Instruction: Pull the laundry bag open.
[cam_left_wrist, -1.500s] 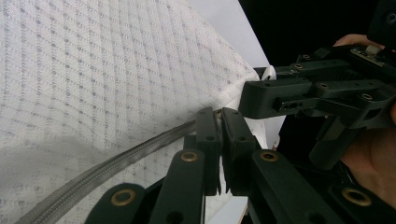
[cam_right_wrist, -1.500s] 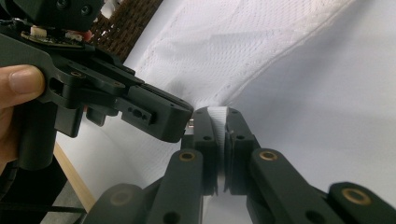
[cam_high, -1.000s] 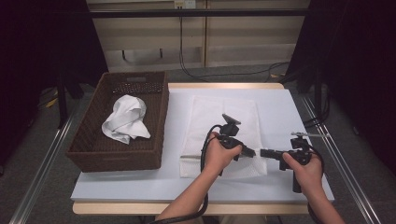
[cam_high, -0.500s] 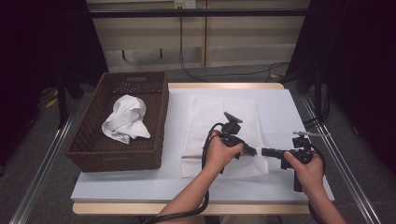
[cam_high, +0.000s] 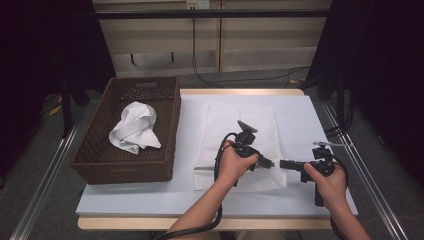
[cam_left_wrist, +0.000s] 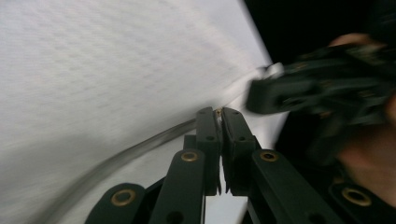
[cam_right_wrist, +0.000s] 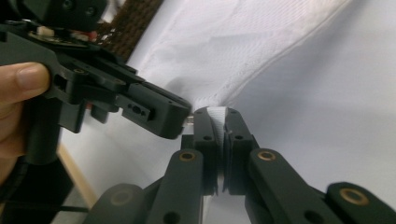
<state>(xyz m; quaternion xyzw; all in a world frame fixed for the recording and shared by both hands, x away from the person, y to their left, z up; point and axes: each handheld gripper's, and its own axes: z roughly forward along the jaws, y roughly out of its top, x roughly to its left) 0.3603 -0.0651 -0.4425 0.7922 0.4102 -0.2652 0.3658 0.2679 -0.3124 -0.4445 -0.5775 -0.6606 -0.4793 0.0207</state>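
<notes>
- the white cloth lies spread flat on the table, just right of the brown wicker basket, ready for folding
- both tongs meet at the cloth's near right corner, the natural place to start a fold
- the right gripper is clamped narrow on a pinch of the cloth's hem, white fabric showing between its tips
- the left gripper is closed tight too, tips at the cloth's edge; whether fabric sits between them i cannot tell
- a second white cloth sits crumpled in the basket, apparently waiting its turn or already put aside
</notes>
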